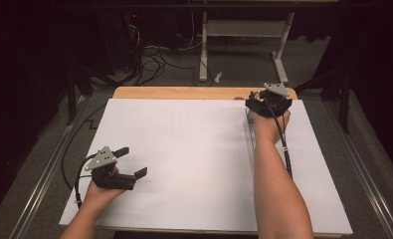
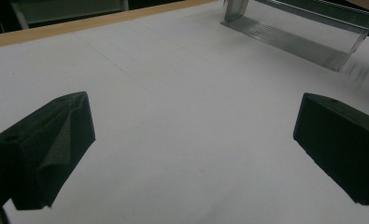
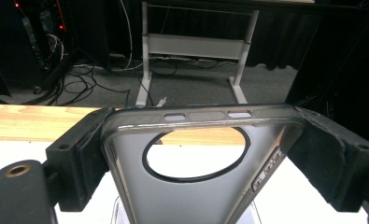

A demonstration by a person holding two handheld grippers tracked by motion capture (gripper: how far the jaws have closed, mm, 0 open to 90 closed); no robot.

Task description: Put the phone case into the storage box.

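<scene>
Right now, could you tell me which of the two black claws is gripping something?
The right claw, at the table's far edge, clamps a clear phone case; the left claw stands open over bare white board.

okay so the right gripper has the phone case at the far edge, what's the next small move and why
Probably lift the phone case a little and bring it toward the middle of the white board. The right gripper has its jaws pressed on both sides of the case, while the left gripper waits open near the front.

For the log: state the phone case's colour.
Smoky translucent grey case with a black-rimmed round cutout, best in the right gripper view.
</scene>
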